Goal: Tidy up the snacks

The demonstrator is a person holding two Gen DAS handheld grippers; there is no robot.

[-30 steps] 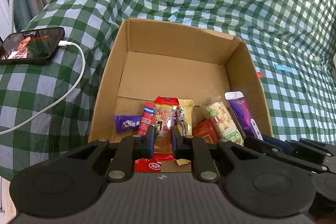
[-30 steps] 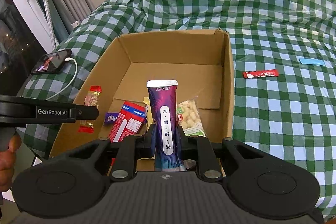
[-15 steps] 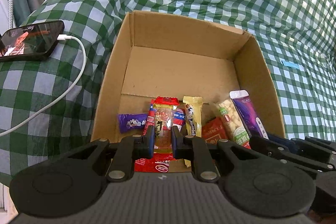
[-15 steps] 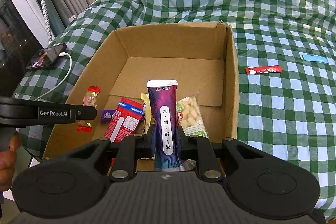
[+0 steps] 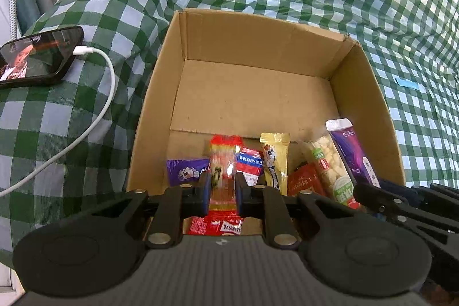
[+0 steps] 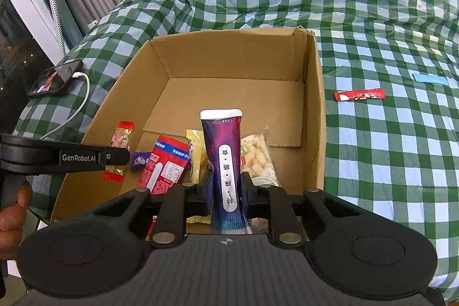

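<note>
The left gripper point(image 5: 222, 195) points down into the near end of a cardboard box point(image 5: 160, 93); its jaws have just been opening, and a red-ended clear candy packet point(image 5: 223, 162) stands between them, blurred, with a sliver of gap on either side, so the pads no longer seem to press it. Just beside that packet in the box lie a purple wrapper point(image 5: 186, 172) to its left, a red and blue pouch point(image 5: 249, 162) and a gold bar point(image 5: 274, 159) to its right, then a red sachet point(image 5: 305, 182) and a clear bag of white puffs point(image 5: 330, 162).

The right gripper point(image 6: 226, 195) has its pads set against both sides of a purple tube-shaped pack with a white end point(image 6: 225, 157), held upright over the same box point(image 6: 314, 111). Its jaws have just been opening a little, though the pack looks gripped. A hand point(image 6: 11, 214) at the lower left edge of this view holds the other tool's handle.

The box sits on a green and white checked cloth point(image 6: 387, 162). On the cloth to the right of the box lie a red stick packet point(image 6: 358, 95) and, further off, a blue strip point(image 6: 430, 79), well apart from the box. To the left a phone point(image 5: 40, 56) lies with a white cable point(image 5: 94, 116) plugged in.
</note>
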